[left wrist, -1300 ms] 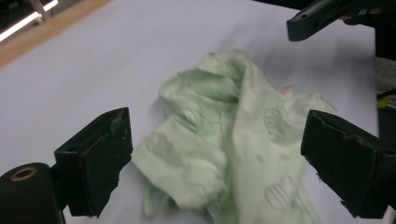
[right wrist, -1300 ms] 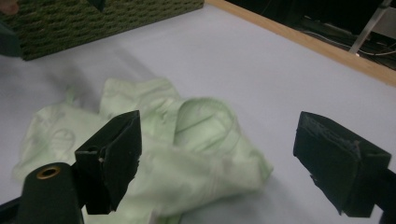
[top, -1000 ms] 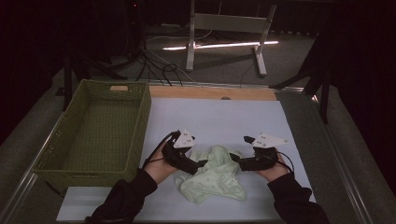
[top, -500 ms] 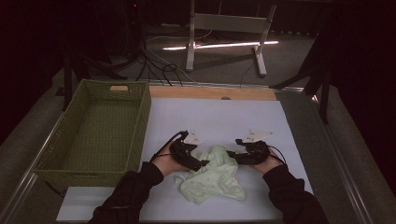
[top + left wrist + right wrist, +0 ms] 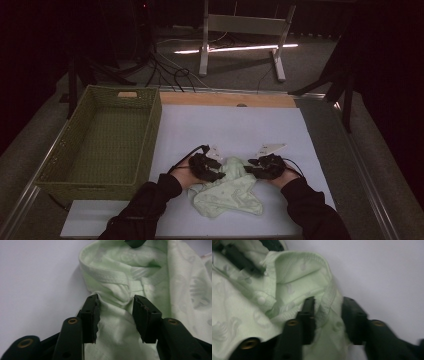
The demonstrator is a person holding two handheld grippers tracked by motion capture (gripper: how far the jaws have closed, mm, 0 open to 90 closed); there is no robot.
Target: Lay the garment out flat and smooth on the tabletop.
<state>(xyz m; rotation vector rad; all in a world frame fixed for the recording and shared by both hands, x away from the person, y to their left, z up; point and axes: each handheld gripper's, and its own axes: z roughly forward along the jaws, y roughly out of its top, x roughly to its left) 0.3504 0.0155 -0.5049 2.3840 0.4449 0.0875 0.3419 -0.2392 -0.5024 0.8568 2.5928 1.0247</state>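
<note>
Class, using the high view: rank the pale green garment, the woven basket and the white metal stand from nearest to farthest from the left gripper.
1. Pale green garment, right at the left gripper, between its jaws.
2. Woven basket, to the left on the table.
3. White metal stand, far back on the floor.

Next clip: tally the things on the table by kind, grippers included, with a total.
Pale green garment: 1
Green woven basket: 1
White mat: 1
Hand-held grippers: 2, the left gripper and the right gripper, jaws just closing with the garment's cloth between them
Total: 5
</note>
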